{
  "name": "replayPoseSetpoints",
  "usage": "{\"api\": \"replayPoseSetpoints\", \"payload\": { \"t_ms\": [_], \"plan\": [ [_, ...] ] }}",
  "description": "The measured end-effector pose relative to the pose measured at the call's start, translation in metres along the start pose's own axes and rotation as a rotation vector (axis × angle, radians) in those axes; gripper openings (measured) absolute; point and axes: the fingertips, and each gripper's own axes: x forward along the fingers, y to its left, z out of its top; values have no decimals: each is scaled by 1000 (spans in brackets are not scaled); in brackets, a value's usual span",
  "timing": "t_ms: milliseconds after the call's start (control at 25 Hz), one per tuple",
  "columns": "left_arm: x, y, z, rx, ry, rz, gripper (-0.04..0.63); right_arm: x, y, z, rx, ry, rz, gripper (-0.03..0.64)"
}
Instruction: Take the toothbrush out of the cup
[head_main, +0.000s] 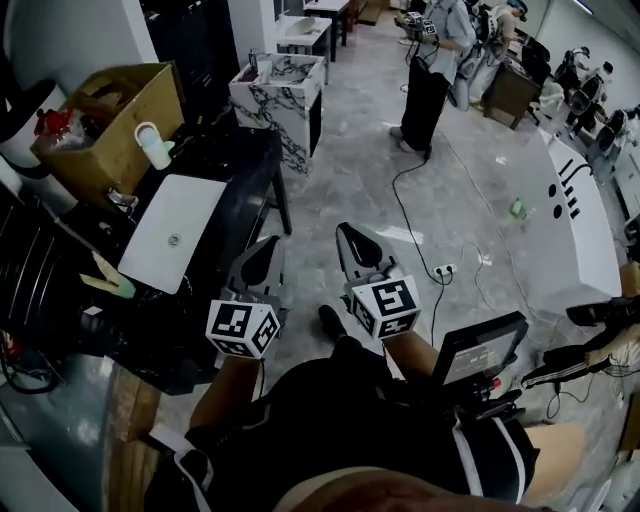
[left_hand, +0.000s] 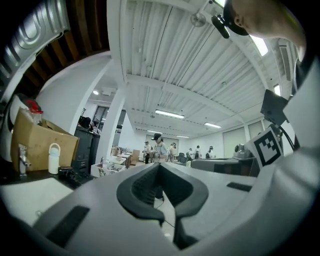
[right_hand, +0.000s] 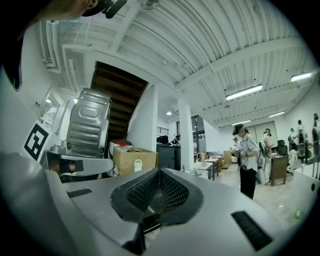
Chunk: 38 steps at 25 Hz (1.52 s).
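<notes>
On the black counter (head_main: 225, 165) at the left lies a white sink basin (head_main: 172, 232). A small pale green cup (head_main: 118, 288) stands at the counter's near left, and a light stick-like thing (head_main: 100, 265), too small to tell apart, pokes out of it. A white handled bottle (head_main: 153, 145) (left_hand: 53, 158) stands by the cardboard box. My left gripper (head_main: 262, 258) (left_hand: 159, 166) is held level beside the counter's right edge, shut and empty. My right gripper (head_main: 350, 240) (right_hand: 159, 171) is over the floor beside it, also shut with nothing in it.
A cardboard box (head_main: 110, 115) (right_hand: 132, 161) sits at the counter's far end, with a tap (head_main: 122, 200) by the basin. A marble-patterned stand (head_main: 280, 90) is beyond. A person (head_main: 435, 60) stands further off; a cable and power strip (head_main: 443, 270) lie on the floor. A white table (head_main: 585, 225) is at right.
</notes>
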Motion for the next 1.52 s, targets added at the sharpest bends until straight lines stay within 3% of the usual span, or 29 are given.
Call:
{"api": "replayPoseSetpoints", "payload": {
  "t_ms": [480, 1000, 1520],
  "plan": [
    [-36, 112, 13, 1, -14, 314, 5, 120, 79, 14, 41, -44, 317, 25],
    [-76, 221, 20, -28, -37, 662, 5, 233, 160, 13, 17, 10, 633, 24],
    [-112, 273, 25, -26, -58, 973, 5, 291, 222, 17, 33, 0, 913, 25]
  ]
}}
